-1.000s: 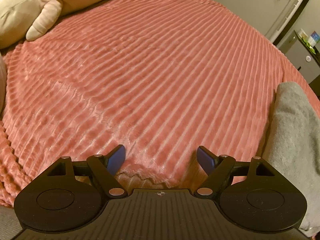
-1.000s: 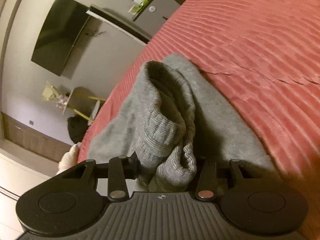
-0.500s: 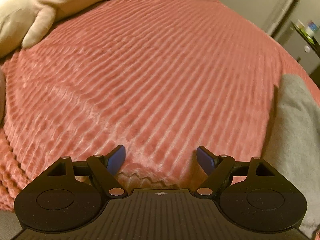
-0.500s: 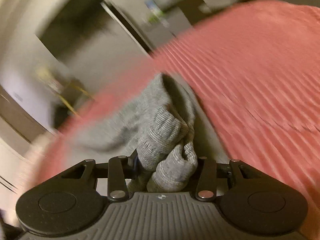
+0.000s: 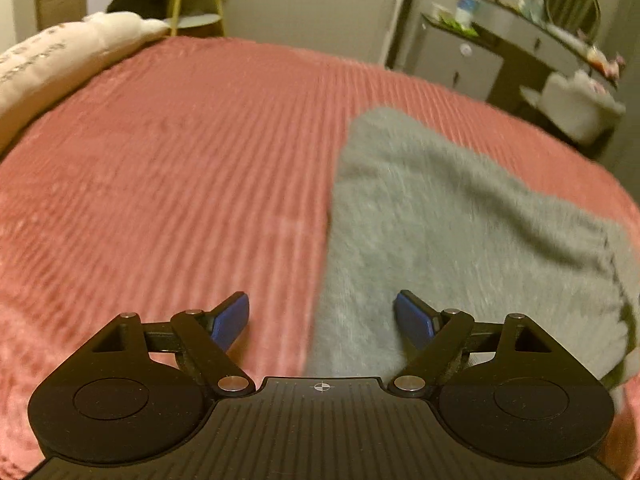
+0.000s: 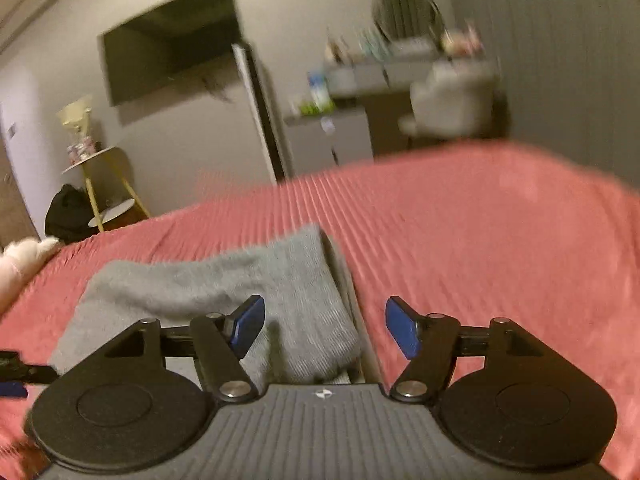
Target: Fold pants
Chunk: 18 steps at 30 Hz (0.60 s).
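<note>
The grey knit pants (image 5: 460, 220) lie folded on the pink ribbed bedspread (image 5: 180, 160). In the left wrist view they fill the right half, and my left gripper (image 5: 322, 316) hovers over their left edge, its jaws opening with nothing pressed between the blue pads. In the right wrist view the pants (image 6: 224, 292) lie at lower left. My right gripper (image 6: 325, 326) is above their right edge, its jaws opening wide; the pads stand clear of the cloth. A bit of the other gripper (image 6: 16, 376) shows at the far left edge.
A cream pillow (image 5: 48, 64) lies at the bed's far left. Beyond the bed stand a yellow-legged side table (image 6: 104, 184), a wall television (image 6: 168, 44), a grey cabinet (image 6: 332, 140) with bottles, and a pale chair (image 6: 452, 96).
My right gripper let go of the bunched grey cuff, rolled level and lifted away; the pants now lie flat. My left gripper swung right, bringing the pants under its jaws.
</note>
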Available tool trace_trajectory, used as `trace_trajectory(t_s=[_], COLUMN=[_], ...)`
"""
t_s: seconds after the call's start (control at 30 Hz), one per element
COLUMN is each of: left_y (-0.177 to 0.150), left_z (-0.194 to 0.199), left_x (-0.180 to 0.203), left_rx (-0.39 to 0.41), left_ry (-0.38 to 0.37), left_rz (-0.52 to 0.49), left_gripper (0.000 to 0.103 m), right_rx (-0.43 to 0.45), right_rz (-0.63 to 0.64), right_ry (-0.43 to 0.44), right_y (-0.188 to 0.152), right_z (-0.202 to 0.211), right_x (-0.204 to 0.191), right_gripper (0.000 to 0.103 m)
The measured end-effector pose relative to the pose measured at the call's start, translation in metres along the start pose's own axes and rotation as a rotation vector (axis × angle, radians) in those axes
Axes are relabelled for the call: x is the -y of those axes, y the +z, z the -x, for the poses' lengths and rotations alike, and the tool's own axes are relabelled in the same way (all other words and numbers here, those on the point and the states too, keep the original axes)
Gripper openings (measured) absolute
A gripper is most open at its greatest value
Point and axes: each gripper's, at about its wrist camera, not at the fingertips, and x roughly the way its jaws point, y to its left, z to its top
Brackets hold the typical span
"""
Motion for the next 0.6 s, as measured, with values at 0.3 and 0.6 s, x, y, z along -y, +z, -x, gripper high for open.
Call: trace_trajectory(t_s=[0.3, 0.6], left_y=[-0.01, -0.012], left_z=[-0.014, 0.002], left_x=[0.015, 0.011], left_rx=[0.016, 0.077], left_ry=[0.062, 0.074], left_rz=[-0.103, -0.069], left_gripper=[0.092, 0.089], right_rx=[-0.17, -0.088], right_rz=[-0.069, -0.07], right_ry=[-0.044, -0.024], right_y=[-0.006, -0.006], right_z=[-0.039, -0.016], right_x=[0.014, 0.017], right_gripper=[0.082, 0.083])
